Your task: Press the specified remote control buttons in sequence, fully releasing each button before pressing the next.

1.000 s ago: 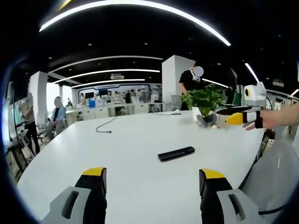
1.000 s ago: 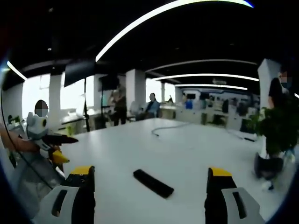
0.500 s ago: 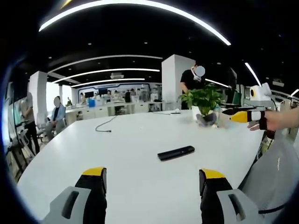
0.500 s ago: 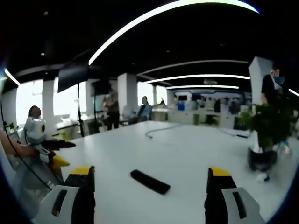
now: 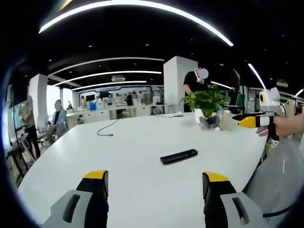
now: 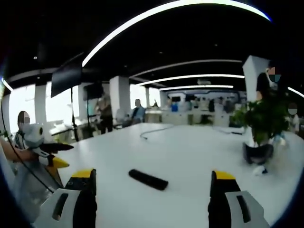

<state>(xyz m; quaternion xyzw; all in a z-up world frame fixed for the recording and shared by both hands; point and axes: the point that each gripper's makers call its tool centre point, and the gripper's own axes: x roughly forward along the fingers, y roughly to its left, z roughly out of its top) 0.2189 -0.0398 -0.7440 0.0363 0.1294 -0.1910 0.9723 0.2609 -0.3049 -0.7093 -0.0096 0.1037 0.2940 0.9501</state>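
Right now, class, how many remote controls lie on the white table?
1. The black remote control lies flat near the middle of the white table, ahead of both grippers; the potted plant may hide small things behind it.

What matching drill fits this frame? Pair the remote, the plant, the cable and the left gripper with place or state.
Things:
1 black remote control
2 potted plant
3 dark cable
4 left gripper

Places or states:
A trailing across the table's far left part
B open, holding nothing
C flat mid-table, untouched
D upright near the far right edge

Pairs: 1-C, 2-D, 3-A, 4-B
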